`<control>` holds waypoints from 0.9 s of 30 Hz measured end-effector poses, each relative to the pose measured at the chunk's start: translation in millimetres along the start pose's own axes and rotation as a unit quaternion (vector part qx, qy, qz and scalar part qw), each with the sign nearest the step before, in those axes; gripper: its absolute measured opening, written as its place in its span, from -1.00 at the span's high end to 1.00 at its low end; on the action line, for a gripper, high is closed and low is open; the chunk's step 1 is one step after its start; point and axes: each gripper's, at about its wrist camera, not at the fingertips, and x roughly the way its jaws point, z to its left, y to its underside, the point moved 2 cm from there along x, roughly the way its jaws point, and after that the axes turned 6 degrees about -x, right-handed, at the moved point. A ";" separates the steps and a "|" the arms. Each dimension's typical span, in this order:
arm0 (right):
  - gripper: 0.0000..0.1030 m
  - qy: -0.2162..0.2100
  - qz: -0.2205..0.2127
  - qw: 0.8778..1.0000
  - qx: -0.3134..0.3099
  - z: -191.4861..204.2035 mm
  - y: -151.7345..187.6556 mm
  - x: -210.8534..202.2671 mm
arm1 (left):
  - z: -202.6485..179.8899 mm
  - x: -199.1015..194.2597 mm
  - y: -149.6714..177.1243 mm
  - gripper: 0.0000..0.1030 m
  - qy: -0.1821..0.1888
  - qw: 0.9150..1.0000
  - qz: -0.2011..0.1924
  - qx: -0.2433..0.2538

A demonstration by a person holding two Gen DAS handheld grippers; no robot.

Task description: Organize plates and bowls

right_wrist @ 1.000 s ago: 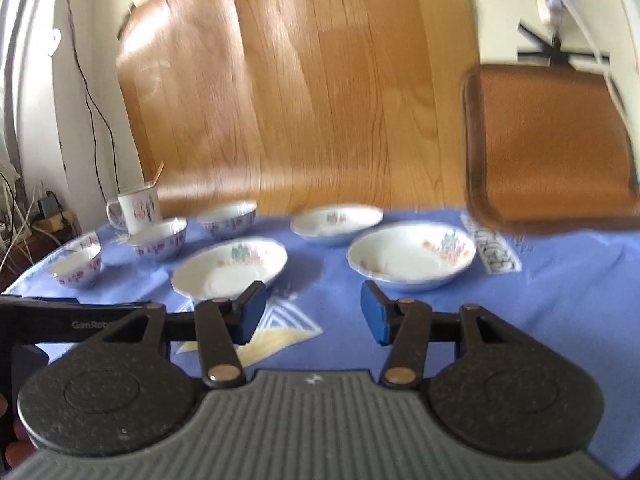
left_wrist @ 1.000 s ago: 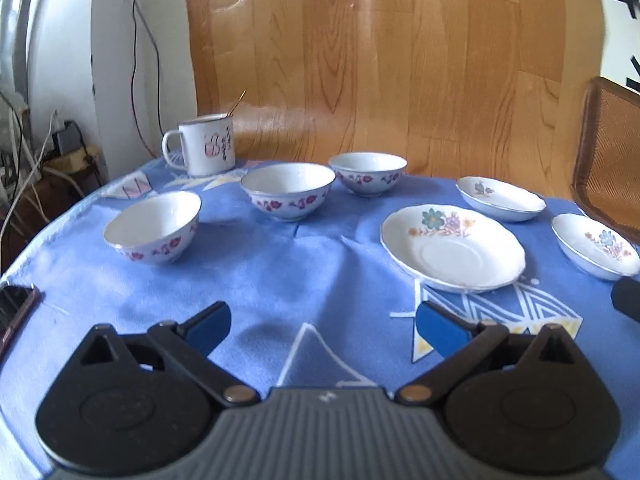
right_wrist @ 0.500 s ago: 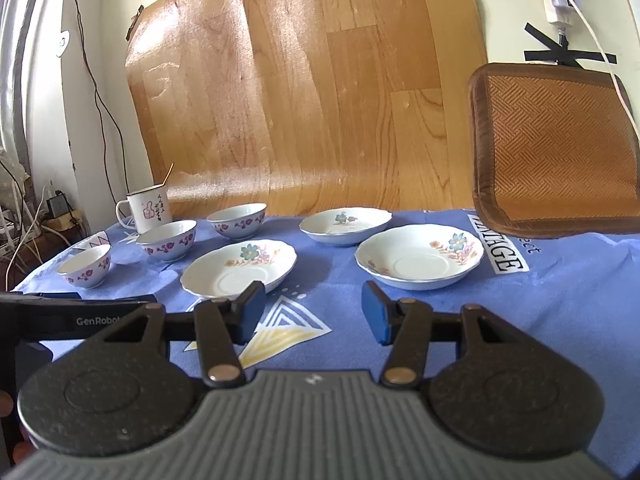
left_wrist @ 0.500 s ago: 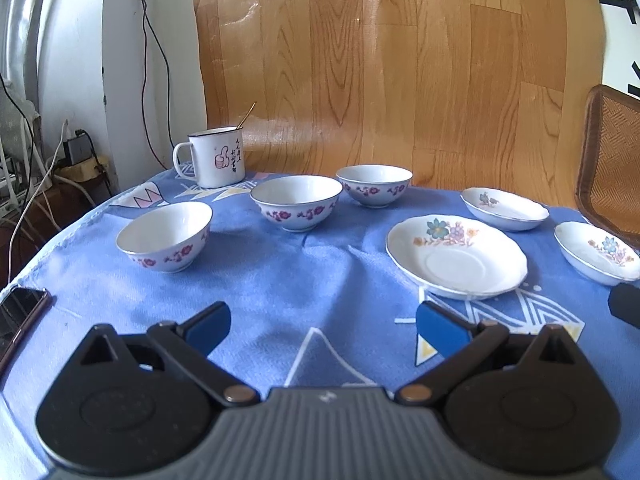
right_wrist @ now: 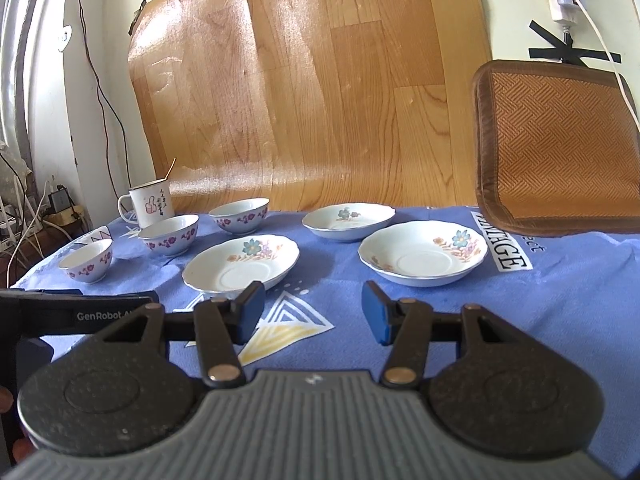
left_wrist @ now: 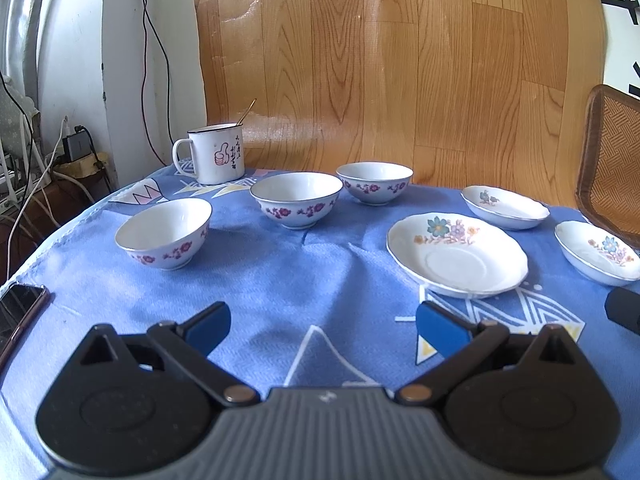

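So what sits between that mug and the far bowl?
Only bare blue tablecloth shows between the mug and the far bowl in the left wrist view.

Home: clothed table (left_wrist: 320,272), crockery

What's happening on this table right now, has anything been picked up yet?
Nothing is held yet. A person holds two grippers over a blue tablecloth; the left gripper and right gripper are both open and empty. Three bowls sit apart in a row on the left near a mug, and three floral plates lie separately on the right. No stacking has begun.
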 end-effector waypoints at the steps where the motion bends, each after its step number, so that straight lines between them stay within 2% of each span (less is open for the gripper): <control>1: -0.10 0.000 0.001 1.000 0.000 0.0 0.3 0.4 | 0.0 0.0 0.3 -0.99 0.000 1.000 0.000 -0.001; 22: -0.14 -0.001 0.001 1.000 0.001 -1.1 0.1 1.1 | -0.1 -0.1 0.2 -0.99 0.004 1.000 -0.003 -0.002; 27: -0.14 -0.006 0.015 1.000 0.006 -2.5 -0.2 4.5 | 3.5 -1.0 -1.4 -0.99 0.018 1.000 0.000 -0.015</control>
